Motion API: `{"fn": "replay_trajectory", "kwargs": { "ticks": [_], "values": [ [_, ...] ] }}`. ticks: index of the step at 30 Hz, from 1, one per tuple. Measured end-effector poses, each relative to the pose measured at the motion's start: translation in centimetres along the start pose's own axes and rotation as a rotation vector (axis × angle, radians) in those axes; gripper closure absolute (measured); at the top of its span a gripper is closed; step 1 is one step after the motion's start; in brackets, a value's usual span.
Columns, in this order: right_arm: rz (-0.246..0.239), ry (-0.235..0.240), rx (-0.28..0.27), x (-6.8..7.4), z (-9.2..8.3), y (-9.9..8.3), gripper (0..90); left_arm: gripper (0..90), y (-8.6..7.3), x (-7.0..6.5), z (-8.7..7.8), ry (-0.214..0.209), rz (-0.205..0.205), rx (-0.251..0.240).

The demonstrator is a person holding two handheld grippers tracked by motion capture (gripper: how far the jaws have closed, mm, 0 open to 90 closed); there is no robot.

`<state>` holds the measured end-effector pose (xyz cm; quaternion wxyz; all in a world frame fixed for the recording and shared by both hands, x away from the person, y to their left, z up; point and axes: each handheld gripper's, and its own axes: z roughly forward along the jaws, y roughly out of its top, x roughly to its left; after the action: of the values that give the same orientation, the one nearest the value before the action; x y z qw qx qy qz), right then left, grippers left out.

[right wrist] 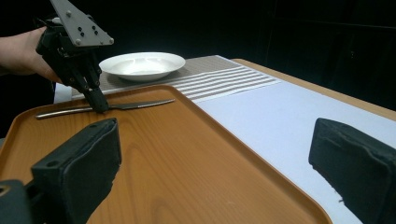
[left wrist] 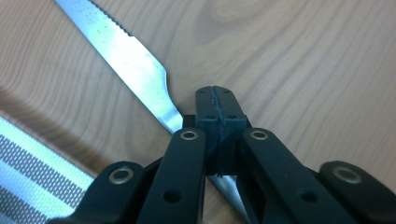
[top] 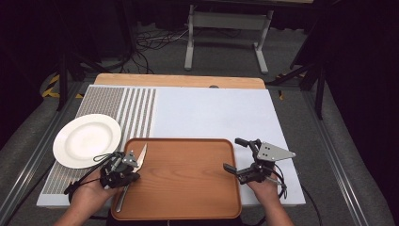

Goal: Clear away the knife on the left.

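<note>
A wood-grain tray (top: pixel 188 174) with rounded corners sits nearest on the bench (top: pixel 216 113). At its nine o'clock edge lies a steel knife (top: pixel 134 174); the left gripper (top: pixel 123 165) has its fingers closed on it. The left gripper view reveals the blade's fine serrations. The right gripper (top: pixel 233 155) hovers at three o'clock, fingers wide apart, empty. Farther off, at ten o'clock, a glossy round white plate (top: pixel 87 140) rests on a striped woven mat (top: pixel 136 110).

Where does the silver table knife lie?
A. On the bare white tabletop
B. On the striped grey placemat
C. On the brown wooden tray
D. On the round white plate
C: the silver table knife rests flat on the brown wooden tray, with the left claw closed on its handle.
</note>
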<state>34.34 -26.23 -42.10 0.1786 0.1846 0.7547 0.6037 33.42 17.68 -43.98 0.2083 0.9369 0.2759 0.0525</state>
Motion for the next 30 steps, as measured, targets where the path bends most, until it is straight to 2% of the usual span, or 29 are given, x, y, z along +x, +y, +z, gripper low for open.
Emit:
{"fn": "replay_trajectory", "kwargs": {
  "ticks": [10,25,30],
  "values": [
    [-0.002,0.0,0.0,0.0,0.0,0.0,2.9,90.0,-0.6,0.3,-0.2,0.002,-0.011,-0.004],
    [-0.003,-0.002,0.007,0.1,0.1,0.0,2.9,90.0,-1.5,0.8,-0.6,0.007,-0.053,-0.006],
    [-0.004,-0.001,0.007,0.1,0.1,0.0,2.9,90.0,-1.5,0.8,-0.6,0.007,-0.049,-0.009]
  ]
}}
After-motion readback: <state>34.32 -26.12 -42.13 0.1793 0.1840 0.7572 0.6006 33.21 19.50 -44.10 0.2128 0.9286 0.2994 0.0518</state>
